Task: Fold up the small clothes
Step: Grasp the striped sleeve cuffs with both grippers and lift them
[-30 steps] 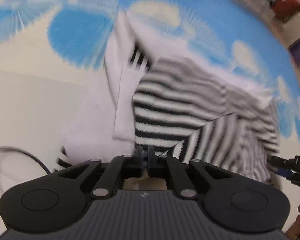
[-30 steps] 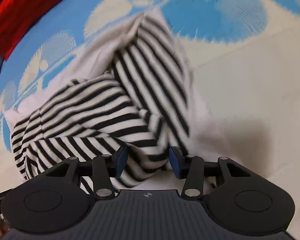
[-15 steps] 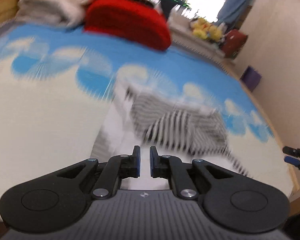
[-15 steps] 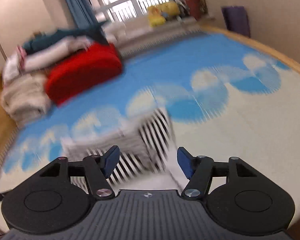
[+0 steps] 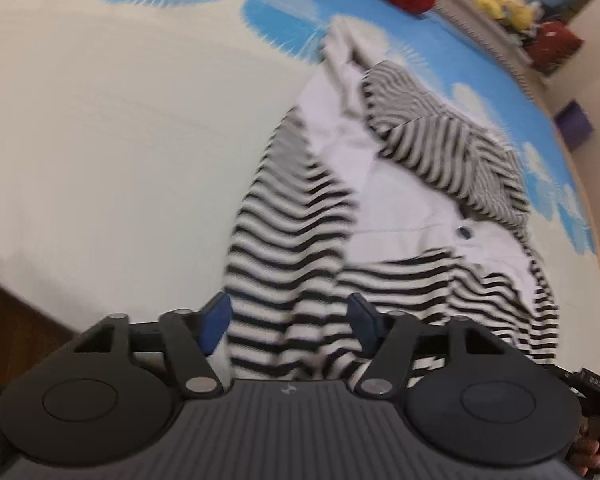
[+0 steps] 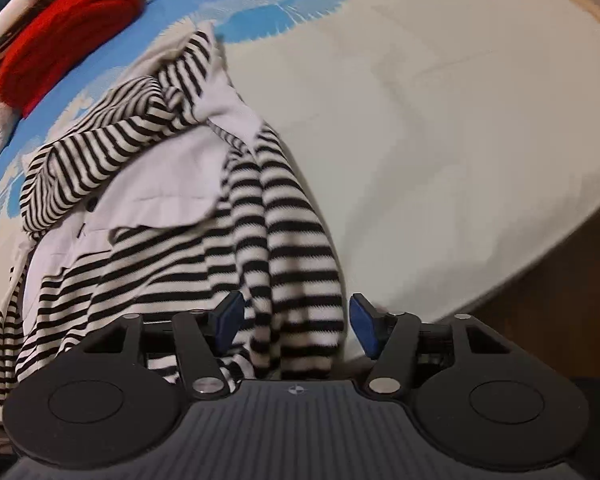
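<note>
Two sets of fingers spread wide over one limp striped garment.
Left wrist view: the soft, light striped garment (image 5: 400,216) lies crumpled on the bed (image 5: 112,152); its hem is offered at 6 o'clock, where the left gripper (image 5: 288,316) has just been opening, with cloth between the fingers but not pinched. Right wrist view: the right gripper (image 6: 296,320) has likewise been opening, and its fingers straddle a sleeve, released.

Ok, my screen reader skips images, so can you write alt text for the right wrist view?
A black-and-white striped garment with white panels lies crumpled on a cream and blue patterned mat, its near end between the open jaws of the right gripper. A red cushion sits at the far left.
</note>
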`<state>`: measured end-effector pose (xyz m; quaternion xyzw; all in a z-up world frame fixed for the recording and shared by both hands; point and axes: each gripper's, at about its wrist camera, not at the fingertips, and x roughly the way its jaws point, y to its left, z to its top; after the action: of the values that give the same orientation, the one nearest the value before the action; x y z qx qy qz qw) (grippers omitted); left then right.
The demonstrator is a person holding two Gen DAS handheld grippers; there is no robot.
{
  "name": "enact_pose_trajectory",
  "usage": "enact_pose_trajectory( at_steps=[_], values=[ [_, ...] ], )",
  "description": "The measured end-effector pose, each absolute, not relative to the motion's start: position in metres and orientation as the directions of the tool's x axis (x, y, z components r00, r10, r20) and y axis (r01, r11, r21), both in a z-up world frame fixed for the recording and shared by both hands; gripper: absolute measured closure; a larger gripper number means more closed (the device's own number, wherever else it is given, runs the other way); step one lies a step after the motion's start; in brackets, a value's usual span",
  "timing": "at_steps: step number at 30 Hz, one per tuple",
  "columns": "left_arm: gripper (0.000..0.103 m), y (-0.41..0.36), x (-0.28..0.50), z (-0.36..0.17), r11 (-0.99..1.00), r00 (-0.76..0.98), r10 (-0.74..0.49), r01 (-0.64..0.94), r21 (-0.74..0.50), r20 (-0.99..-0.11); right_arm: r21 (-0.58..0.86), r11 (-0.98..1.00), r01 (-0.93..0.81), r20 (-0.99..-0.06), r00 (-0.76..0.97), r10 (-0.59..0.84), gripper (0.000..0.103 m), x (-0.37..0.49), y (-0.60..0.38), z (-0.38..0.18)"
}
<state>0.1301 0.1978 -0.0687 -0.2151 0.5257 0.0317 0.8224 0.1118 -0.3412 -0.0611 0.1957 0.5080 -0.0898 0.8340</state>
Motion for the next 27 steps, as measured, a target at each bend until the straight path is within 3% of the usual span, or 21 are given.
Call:
enact_pose_trajectory(
  at_steps=[7,13,15,16,17,18,19,21,25,27],
  values=[
    [0.031,0.202,0.132,-0.093,0.883,0.375,-0.199,-0.331,-0.332,-0.905,0.226,0.903,0.365,-0.896,0.442,0.045,0.032,0.114,-0.343,-0.079],
    [0.031,0.185,0.136,-0.104,0.907,0.370,-0.146,-0.320,-0.274,-0.918,0.197,0.918,0.343,-0.906,0.423,0.036,0.032,0.118,-0.333,-0.089],
    [0.033,0.179,0.135,-0.105,0.920,0.380,-0.123,-0.301,-0.249,-0.917,0.184,0.925,0.333,-0.903,0.429,0.025,0.035,0.117,-0.330,-0.090],
    [0.034,0.177,0.134,-0.105,0.929,0.383,-0.111,-0.289,-0.233,-0.917,0.186,0.927,0.327,-0.901,0.434,0.028,0.041,0.117,-0.329,-0.088],
    [0.047,0.175,0.134,-0.104,0.936,0.387,-0.101,-0.275,-0.219,-0.916,0.189,0.929,0.319,-0.897,0.441,0.031,0.046,0.116,-0.329,-0.087],
    [0.073,0.174,0.134,-0.103,0.940,0.392,-0.104,-0.263,-0.219,-0.914,0.193,0.931,0.310,-0.892,0.451,0.035,0.063,0.116,-0.328,-0.084],
    [0.087,0.176,0.133,-0.103,0.933,0.394,-0.138,-0.257,-0.253,-0.909,0.219,0.929,0.297,-0.885,0.461,0.062,0.085,0.116,-0.329,-0.082],
    [0.093,0.180,0.131,-0.100,0.913,0.407,-0.182,-0.269,-0.308,-0.895,0.286,0.910,0.300,-0.865,0.490,0.110,0.092,0.113,-0.333,-0.075],
    [0.094,0.188,0.117,-0.073,0.878,0.495,-0.234,-0.262,-0.400,-0.837,0.353,0.886,0.301,-0.801,0.586,0.120,0.092,0.105,-0.342,-0.049],
    [0.093,0.189,0.116,-0.072,0.883,0.487,-0.231,-0.258,-0.391,-0.843,0.337,0.877,0.341,-0.816,0.570,0.092,0.092,0.106,-0.349,-0.051]
  ],
)
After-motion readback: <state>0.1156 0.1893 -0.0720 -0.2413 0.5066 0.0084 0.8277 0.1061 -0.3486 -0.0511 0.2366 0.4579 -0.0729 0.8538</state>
